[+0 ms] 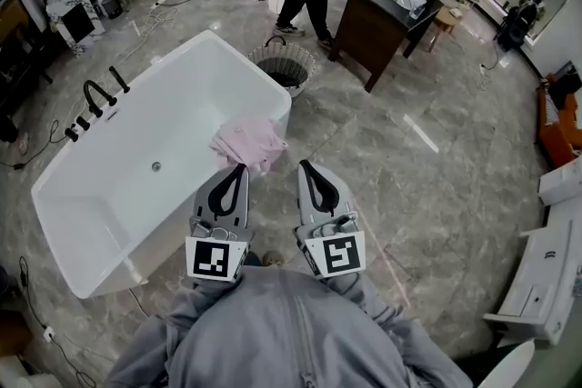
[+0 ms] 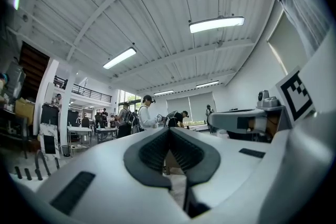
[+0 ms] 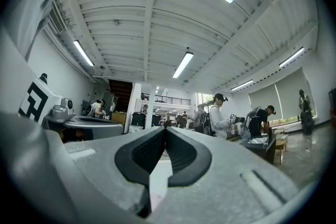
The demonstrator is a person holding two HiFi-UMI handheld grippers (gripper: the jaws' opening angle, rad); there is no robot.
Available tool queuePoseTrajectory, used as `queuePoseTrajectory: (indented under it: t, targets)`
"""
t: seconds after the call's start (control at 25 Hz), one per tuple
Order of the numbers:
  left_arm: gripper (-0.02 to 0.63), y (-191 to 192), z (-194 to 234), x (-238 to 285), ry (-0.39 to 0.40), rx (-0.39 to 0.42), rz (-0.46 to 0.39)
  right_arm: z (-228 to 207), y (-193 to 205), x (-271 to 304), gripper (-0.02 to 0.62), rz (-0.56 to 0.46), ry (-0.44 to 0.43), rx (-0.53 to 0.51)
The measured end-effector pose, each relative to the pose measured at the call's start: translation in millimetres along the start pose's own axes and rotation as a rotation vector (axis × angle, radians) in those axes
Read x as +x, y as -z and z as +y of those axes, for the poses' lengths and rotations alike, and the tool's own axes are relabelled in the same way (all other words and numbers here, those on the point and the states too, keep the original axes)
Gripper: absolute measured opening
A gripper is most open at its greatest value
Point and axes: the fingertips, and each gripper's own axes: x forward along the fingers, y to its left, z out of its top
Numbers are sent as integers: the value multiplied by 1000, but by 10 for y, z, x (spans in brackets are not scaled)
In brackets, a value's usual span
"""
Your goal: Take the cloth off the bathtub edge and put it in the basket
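Closest in, the left gripper [image 1: 240, 167] and right gripper [image 1: 305, 165] sit side by side, each with its fingers pressed together on nothing. The pink cloth [image 1: 249, 143] lies bunched over the bathtub [image 1: 186, 59] edge, right at the left fingertips and just ahead-left of the right ones; contact can't be made out. Well beyond both tips, past the tub's far corner, stands the basket [image 1: 303, 68].

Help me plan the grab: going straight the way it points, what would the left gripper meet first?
The left gripper, shut, would probably meet the pink cloth on the bathtub edge first; height is unclear.
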Motion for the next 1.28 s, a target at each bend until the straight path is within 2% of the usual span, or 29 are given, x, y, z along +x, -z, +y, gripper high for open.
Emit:
queuePoseTrajectory:
  t: [0.24, 0.48, 0.84, 1.08, 1.28]
  targets:
    - [6, 158, 97, -20, -72, -9, 23, -72, 154, -14, 5, 4, -67, 16]
    - [6, 264, 412, 158, -108, -22, 25, -126, 239, 244, 5, 0, -71, 30]
    - [6, 444, 824, 991, -71, 16, 29, -499, 522, 1049, 5, 14, -64, 44]
    - [6, 539, 1250, 1563, -41, -20, 47, -649, 679, 1785, 5, 29, -86, 16]
    - [6, 640, 1586, 1978, -32, -25, 58, -769, 803, 2329, 5, 55, -82, 33]
